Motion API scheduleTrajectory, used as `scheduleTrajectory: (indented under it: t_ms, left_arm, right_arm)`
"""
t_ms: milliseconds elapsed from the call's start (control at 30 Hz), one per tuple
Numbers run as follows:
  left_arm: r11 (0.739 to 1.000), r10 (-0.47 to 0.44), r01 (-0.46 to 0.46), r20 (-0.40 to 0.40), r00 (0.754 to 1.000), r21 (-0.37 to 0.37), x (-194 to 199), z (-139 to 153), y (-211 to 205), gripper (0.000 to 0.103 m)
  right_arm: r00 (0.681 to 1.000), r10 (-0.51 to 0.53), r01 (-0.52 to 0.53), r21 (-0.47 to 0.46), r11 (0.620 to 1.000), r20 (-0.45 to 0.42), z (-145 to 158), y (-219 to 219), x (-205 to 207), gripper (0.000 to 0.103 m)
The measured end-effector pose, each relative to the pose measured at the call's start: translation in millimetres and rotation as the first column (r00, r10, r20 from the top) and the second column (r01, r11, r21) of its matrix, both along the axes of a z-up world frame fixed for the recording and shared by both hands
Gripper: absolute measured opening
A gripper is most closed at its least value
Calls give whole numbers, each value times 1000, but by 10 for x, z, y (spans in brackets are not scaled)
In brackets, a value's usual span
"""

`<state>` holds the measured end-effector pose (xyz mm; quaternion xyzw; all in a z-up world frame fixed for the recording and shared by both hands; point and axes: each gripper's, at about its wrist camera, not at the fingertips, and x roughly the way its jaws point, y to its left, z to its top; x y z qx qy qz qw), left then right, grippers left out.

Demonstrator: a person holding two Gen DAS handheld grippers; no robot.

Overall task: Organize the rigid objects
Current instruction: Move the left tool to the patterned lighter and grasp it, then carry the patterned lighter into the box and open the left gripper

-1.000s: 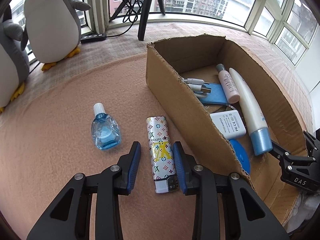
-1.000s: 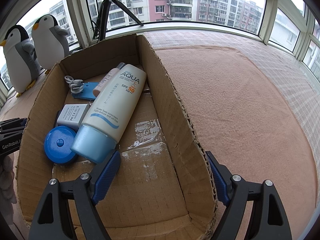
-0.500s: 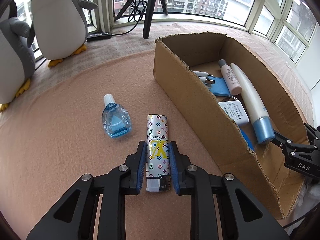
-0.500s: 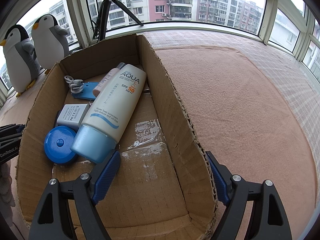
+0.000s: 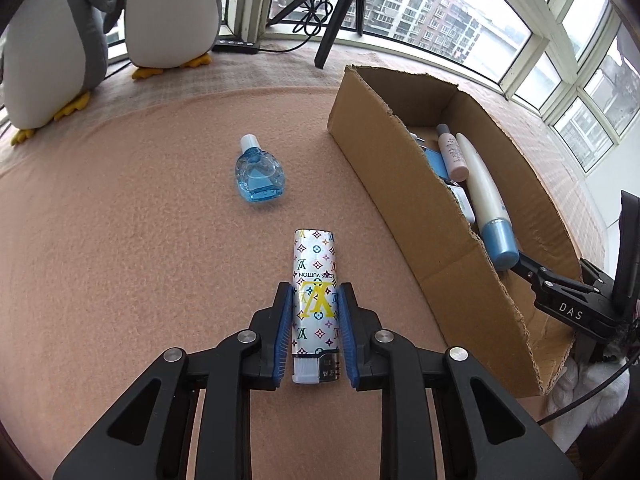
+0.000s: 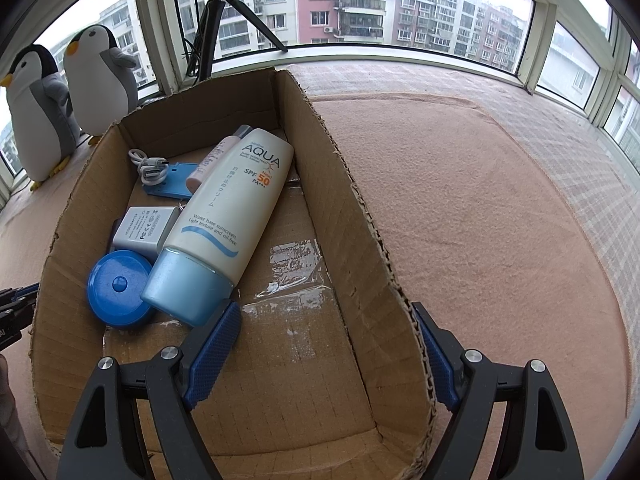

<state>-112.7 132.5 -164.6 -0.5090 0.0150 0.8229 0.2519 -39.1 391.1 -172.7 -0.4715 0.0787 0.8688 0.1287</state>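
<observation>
A patterned lighter with a white and silver top is clamped between the blue pads of my left gripper, which is shut on it; whether it is clear of the carpet I cannot tell. A blue eye-drop bottle lies on the carpet beyond it. To the right stands the open cardboard box. My right gripper is open and straddles the box's right wall. Inside lie a sunscreen tube, a blue round lid, a white adapter, a coiled cable and a small pink bottle.
Two plush penguins sit at the far left by the windows. A black tripod with a cable stands behind the box. Pink carpet stretches to the right of the box. A white cloth lies at the box's near corner.
My left gripper went from open around the lighter to shut on it, then drew back with it, so the bottle and box look farther away. The right gripper has not moved.
</observation>
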Motion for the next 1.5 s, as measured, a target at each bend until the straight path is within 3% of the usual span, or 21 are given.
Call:
scheduleTrajectory:
  t_ms: [300,667,1033,1500]
  left_arm:
    - [1000,-4,5,-74,997,14,71,290,12,21]
    - [991,-119,129,-183,976,42,43,782,522,21]
    - [981,-182,190,-177,967,30,-75,766,1014,21]
    - [976,-205,214,-160,966,37,-108,741,1174,21]
  right_arm:
    - [1000,1,-1,3,1000,1,4,-2,3,80]
    - [1000,0,0,2,1000,1,1,-6,3,80]
    - [1000,1,-1,-1,1000,1,-5,-17,3,80]
    - [1000,1,-1,-1,1000,1,-2,-15,6,80]
